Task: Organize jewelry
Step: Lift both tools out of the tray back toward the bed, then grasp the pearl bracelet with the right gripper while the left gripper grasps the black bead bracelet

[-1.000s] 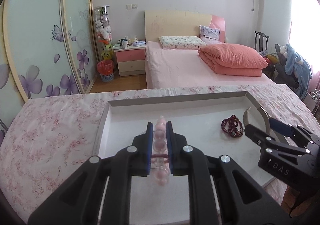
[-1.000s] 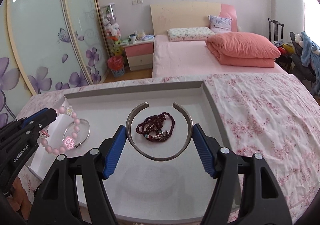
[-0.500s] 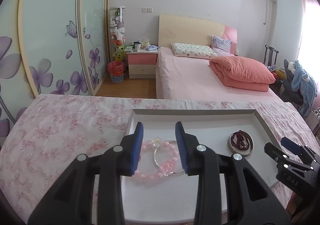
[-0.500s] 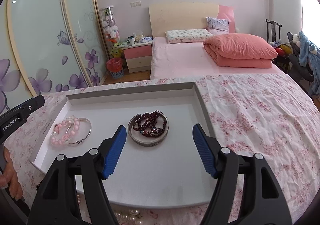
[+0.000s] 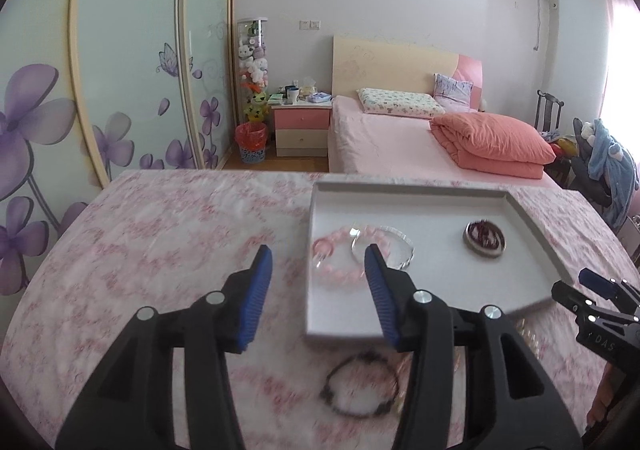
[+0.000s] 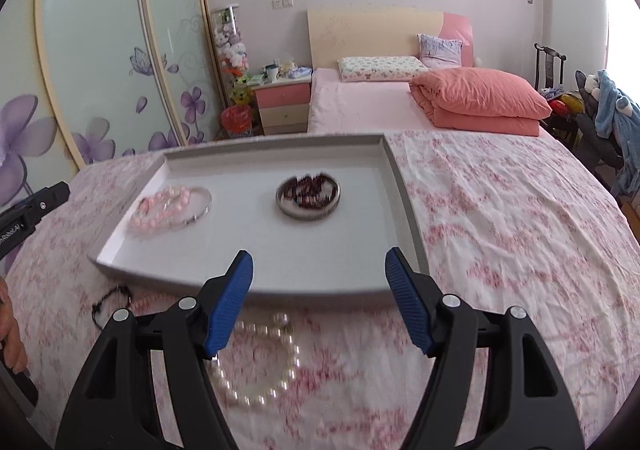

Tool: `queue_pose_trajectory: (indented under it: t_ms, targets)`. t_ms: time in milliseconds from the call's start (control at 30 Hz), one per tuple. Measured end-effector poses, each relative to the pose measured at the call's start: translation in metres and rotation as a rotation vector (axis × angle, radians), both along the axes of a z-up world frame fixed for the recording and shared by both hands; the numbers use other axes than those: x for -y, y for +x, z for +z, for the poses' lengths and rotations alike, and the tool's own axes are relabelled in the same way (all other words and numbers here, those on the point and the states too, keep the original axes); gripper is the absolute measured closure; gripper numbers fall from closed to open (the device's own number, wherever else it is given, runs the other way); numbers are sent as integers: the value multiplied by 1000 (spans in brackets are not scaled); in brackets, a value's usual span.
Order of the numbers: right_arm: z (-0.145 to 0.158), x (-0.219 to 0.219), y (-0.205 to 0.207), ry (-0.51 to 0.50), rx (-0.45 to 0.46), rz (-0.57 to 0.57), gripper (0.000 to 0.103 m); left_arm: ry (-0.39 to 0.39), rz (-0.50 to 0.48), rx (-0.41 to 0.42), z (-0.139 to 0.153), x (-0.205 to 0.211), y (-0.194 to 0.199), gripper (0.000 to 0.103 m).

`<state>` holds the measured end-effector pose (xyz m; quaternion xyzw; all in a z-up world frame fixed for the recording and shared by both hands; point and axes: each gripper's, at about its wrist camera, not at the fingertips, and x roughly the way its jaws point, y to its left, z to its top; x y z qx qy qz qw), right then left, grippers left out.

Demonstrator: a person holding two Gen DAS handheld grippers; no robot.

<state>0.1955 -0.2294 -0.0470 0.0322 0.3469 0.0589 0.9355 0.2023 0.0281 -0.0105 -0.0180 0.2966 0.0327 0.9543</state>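
Note:
A grey tray (image 5: 532, 226) (image 6: 404, 206) lies on the floral cloth. In it a pink bead bracelet (image 5: 336, 274) (image 6: 160, 210) overlaps a silver bangle (image 5: 394, 246) (image 6: 200, 206); a metal cuff holding dark red beads (image 5: 484, 238) (image 6: 308, 194) lies further right. My left gripper (image 5: 316, 286) is open and empty, above the tray's near left edge. My right gripper (image 6: 320, 290) is open and empty, in front of the tray's near edge. A black cord bracelet (image 5: 360, 390) (image 6: 108, 302) and a pearl necklace (image 6: 264, 362) lie on the cloth in front of the tray.
The table is covered by a pink floral cloth (image 5: 160, 234) (image 6: 512, 218). Behind it are a pink bed (image 5: 420, 138), a bedside cabinet (image 5: 300, 126) and sliding doors with purple flowers (image 5: 60, 110). The right gripper shows at the right in the left wrist view (image 5: 592, 306).
My left gripper let go of the pink bead bracelet, which now lies in the tray, opened wide and drew back to the left. My right gripper released the cuff and pulled back to the tray's front.

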Motion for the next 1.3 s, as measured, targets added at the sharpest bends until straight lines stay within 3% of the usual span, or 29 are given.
queue_pose_trajectory:
  t_ms: [100,200,267,433,600,667,733,900,1067,1300]
  targets:
    - [-9,0,-10,-7,-36,19,37,-2,7,-22,-9,-11,-19,44]
    - [-20,-3,-14,-10,-82,45,48,-3,17,-45,-18,-20,-33,39]
    - [-28,-5,-16,-12,-114,57,57,-9,21,-58,-22,-26,-38,38]
    - [-42,-16,-12,-23,-171,75,65,-16,16,-77,-27,-29,-45,37]
    - [-43,-26,-9,-79,-165,79,74,-11,2,-89,-33,-24,-48,33]
    - [-44,-30,-12,-89,-163,99,88,-12,-3,-96,-35,-23,-47,32]
    - [-43,-31,-16,-109,-159,104,92,-13,-6,-103,-38,-23,-46,31]
    - [-44,-17,-23,-116,-157,64,92,-17,-11,-123,-44,-23,-43,31]
    - [-44,17,-21,-102,-167,-63,92,-13,-15,-152,-51,-22,-37,31]
    - [-43,23,-20,-103,-168,-57,92,27,-57,-219,-68,-4,-27,33]
